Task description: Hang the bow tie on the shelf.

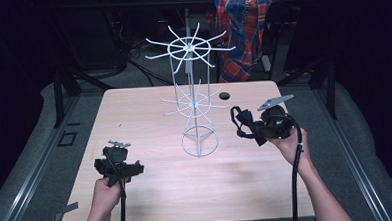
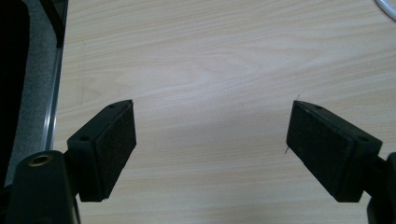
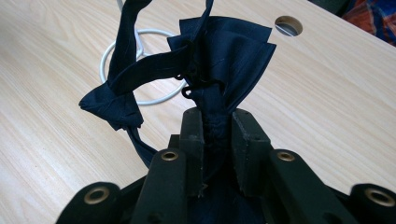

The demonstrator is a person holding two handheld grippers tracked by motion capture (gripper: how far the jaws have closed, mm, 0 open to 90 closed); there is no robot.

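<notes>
A pale wooden table (image 1: 152, 192) carries a white wire rack (image 1: 193, 98) standing upright near its middle. To the rack's right, the right gripper (image 3: 217, 126) is raised above the tabletop, its jaws clamped on a dark blue bow tie (image 3: 219, 65) whose strap loops out toward the rack's base ring. The left gripper (image 2: 210, 144) hangs low over bare wood at the near left, jaws spread wide with nothing between them.
</notes>
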